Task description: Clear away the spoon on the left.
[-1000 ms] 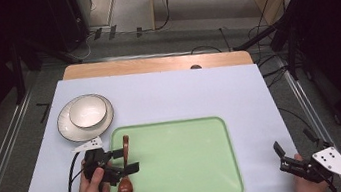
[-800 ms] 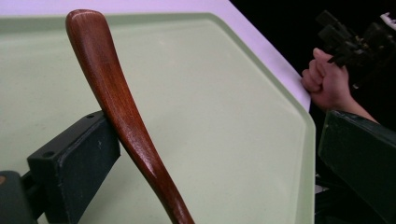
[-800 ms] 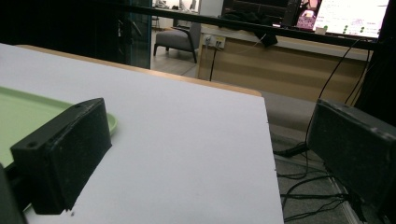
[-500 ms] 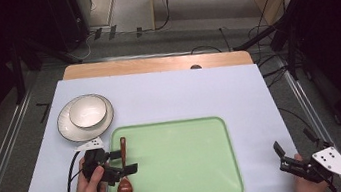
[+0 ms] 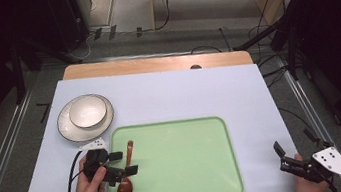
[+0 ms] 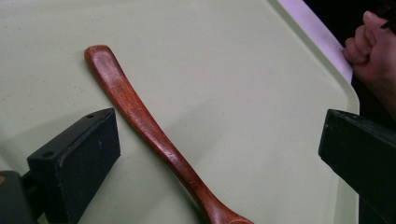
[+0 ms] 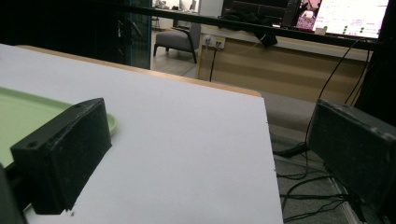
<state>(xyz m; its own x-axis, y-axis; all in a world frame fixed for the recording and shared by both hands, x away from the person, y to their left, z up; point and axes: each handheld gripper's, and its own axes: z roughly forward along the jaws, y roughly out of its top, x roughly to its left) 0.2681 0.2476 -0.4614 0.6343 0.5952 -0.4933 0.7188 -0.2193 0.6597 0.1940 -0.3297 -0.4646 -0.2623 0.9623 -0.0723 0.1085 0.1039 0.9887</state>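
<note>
Two hand-held grippers work at a white-covered surface (image 5: 184, 99). The left hand-held gripper (image 5: 123, 164) sits at the left edge of a pale green tray (image 5: 194, 173), held from below by the person's left hand (image 5: 88, 188), with its cable looping down beside the wrist. Its jaws stand wide apart, one on each side of a brown wooden spoon (image 5: 126, 175) without touching it. In the left gripper view the spoon's handle (image 6: 140, 116) runs diagonally across the tray floor (image 6: 233, 93) between the two black jaws, lying flat, with clear space between it and each pad; its bowl end leaves the picture at the bottom. In the high view the spoon lies inside the tray near its left wall, handle pointing away from the person, bowl toward the near edge.

The right hand-held gripper (image 5: 295, 151) is well apart from the tray, at the near right corner of the surface, with its grey three-cornered plate (image 5: 337, 163) toward the right. Its jaws are also spread open and hold nothing; the right gripper view looks between them across the bare white cover, with a corner of the tray (image 7: 28, 112) at the left.

A white bowl (image 5: 88, 111) sits on a round plate (image 5: 70, 133) beyond the tray's far left corner, just apart from it.
</note>
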